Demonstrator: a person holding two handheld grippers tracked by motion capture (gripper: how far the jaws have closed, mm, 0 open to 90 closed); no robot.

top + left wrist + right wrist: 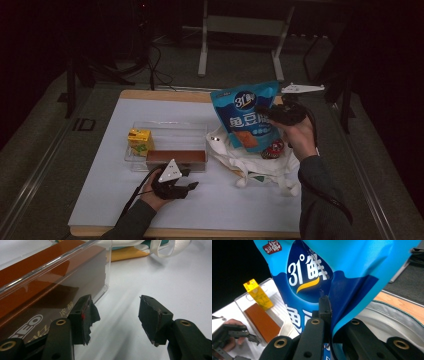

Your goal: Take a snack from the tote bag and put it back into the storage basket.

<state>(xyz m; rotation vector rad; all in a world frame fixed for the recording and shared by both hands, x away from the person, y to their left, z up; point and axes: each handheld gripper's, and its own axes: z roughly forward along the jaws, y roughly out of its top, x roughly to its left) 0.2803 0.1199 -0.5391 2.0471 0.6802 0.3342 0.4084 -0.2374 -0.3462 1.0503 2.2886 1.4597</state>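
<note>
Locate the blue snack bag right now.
In the high view the blue snack bag is held up at the right of the table, pinched by the right gripper, above the white cloth bag and right of the clear box.

Glossy plastic snack bag (246, 112), clear plastic box (169, 131), white cloth bag (260, 167).

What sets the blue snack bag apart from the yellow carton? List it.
The blue snack bag hangs in the air, clamped in the right gripper; the yellow carton stands upright in the clear tray. The bag is soft, creased and larger; the carton is small, rigid and boxy. Both are printed food packs.
</note>
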